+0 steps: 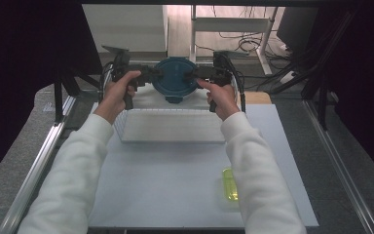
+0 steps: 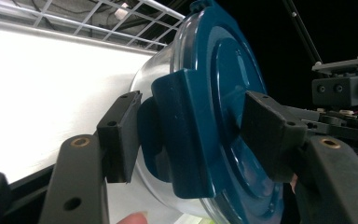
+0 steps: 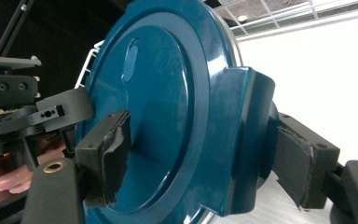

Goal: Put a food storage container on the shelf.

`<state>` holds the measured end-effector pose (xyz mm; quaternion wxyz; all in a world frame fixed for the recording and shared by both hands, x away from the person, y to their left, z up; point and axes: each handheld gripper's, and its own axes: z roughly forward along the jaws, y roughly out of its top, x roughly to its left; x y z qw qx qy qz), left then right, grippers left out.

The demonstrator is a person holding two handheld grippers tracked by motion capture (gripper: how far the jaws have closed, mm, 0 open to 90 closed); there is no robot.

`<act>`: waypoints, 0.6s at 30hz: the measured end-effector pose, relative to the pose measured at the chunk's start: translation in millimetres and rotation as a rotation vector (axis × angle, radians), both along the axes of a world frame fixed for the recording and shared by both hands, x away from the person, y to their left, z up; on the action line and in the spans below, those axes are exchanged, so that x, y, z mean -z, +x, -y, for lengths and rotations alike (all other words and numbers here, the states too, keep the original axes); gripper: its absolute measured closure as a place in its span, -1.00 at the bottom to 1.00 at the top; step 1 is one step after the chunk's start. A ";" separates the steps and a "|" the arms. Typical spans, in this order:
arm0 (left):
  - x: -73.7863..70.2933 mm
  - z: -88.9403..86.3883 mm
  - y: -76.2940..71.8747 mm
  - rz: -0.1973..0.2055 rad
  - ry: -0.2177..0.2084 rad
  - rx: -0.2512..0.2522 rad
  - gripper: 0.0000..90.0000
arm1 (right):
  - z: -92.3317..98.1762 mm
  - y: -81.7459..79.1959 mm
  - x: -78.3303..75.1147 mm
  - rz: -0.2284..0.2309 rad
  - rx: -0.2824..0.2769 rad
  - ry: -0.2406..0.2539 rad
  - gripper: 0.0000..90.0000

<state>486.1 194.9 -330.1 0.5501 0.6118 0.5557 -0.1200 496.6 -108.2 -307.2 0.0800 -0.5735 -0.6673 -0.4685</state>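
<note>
Gripping from the left, left gripper clamped on the side latch flap of the round clear container, one pad under the flap against the clear wall, the other pad pressed on top of the blue lid. Container carried between both grippers at the far edge of the table, over the white wire rack, tilted in neither direction as far as the high view tells. Lid seated on the container, a small tab sticking out at its near edge. Contents not readable: clear wall visible in the left gripper view with only white background showing through it, so full or bare cannot be told.

Moving rightward, right gripper likewise clenched on the opposite latch flap, one worn pad lying on the lid's flat top, the other behind the flap at the container's side. An oval dimple pressed into the lid near its rim in the right gripper view. Both hands wrapped round the gripper handles, white sleeves running in from the bottom of the high view.

Further right and nearer the person, a yellow-green translucent object lying on the table just beside the right sleeve, well apart from the container; whether anything sits inside it cannot be told.
</note>
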 end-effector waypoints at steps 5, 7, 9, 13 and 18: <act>6.8 -0.5 4.5 -0.022 -0.023 -0.007 -0.16 | 0.0 3.6 3.6 -0.022 0.016 0.016 -0.45; 9.6 -0.8 5.8 -0.022 -0.033 -0.009 -0.17 | 0.4 4.4 4.9 -0.036 0.019 0.024 -0.45; 9.9 -0.7 6.2 -0.019 -0.034 -0.010 -0.17 | 0.7 5.1 5.8 -0.034 0.021 0.028 -0.45; 10.4 -0.6 5.9 -0.015 -0.037 -0.011 -0.17 | 1.0 4.9 6.1 -0.032 0.021 0.029 -0.45; 2.5 3.2 -2.0 0.085 0.065 -0.066 -0.44 | -3.5 -3.7 0.9 0.047 0.044 -0.039 -0.63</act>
